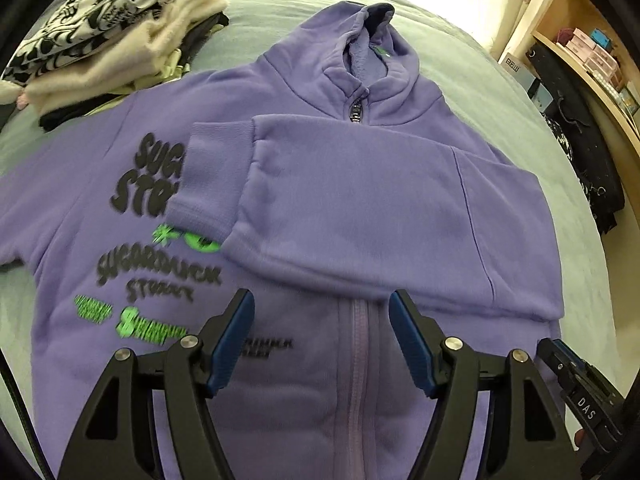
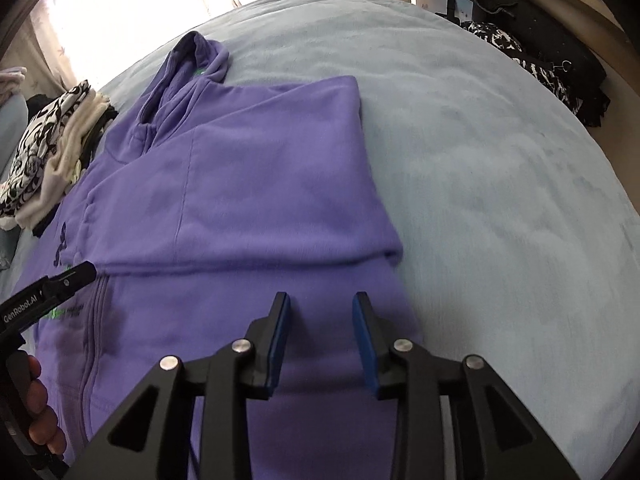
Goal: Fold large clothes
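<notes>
Right now I'm looking down over a purple zip-up sweatshirt (image 1: 360, 200) lying face up on a pale blue bed (image 2: 500, 180). In the left wrist view it fills the middle of the frame, collar (image 1: 372, 56) toward the top, zipper (image 1: 356, 360) running down to the bottom centre. One sleeve (image 1: 320, 200) is folded across the chest, its ribbed cuff (image 1: 208, 168) ending at centre left and covering part of the black and green printed lettering (image 1: 160, 272). My left gripper (image 1: 322, 340) sits at the bottom of that frame with its blue-padded fingers (image 1: 234, 344) spread apart and released; only the sweatshirt's front lies beneath the gap, nothing is gripped.

In the right wrist view the sweatshirt takes the left and centre, its folded edge running down the middle of the frame with bare bed to the right. My right gripper (image 2: 322, 340) is at bottom centre, fingers (image 2: 280, 344) parted with a narrower gap, holding nothing, above the lower body of the garment near its side edge. The left gripper's black tip pokes in at centre left, with the person's hand (image 2: 40, 412) gripping its handle at lower left.

A stack of folded clothes (image 1: 108, 40), black-and-white patterned on top and cream below, sits at the upper left beside the sweatshirt's shoulder. Dark garments (image 2: 540, 60) hang off at the upper right.
</notes>
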